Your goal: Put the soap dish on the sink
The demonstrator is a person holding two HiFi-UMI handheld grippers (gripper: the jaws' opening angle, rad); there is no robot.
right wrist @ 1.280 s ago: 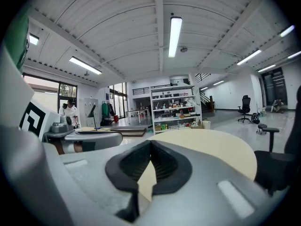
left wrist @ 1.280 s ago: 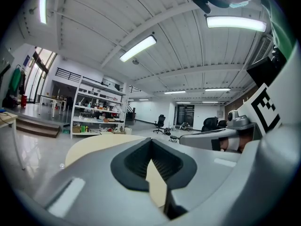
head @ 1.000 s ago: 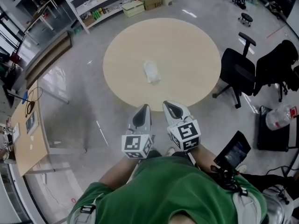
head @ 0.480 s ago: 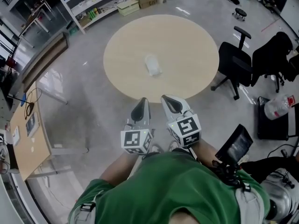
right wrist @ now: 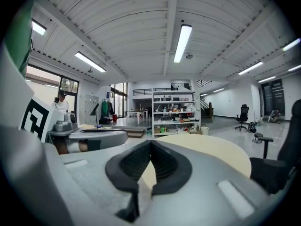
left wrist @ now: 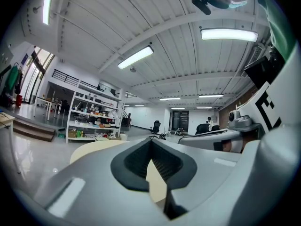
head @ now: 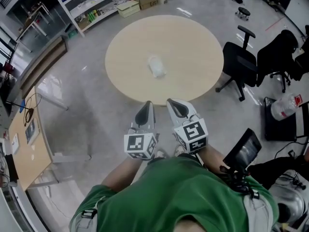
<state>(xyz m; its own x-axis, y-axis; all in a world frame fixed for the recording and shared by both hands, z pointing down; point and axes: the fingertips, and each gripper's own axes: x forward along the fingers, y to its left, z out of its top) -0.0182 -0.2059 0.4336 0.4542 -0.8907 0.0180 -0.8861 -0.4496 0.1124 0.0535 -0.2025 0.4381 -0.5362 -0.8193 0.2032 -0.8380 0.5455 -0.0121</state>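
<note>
our left gripper (head: 147,105) and right gripper (head: 172,103) are both pressed together with nothing between the jaws, side by side just short of the round table (head: 193,42). the soap dish (head: 156,66) lies near the table's middle, well apart from both. it looks small, pale and perhaps plastic, so we judge it light, stiff and a bit slippery, likely to skid on the smooth top; we would pinch it gently across one rim.
</note>
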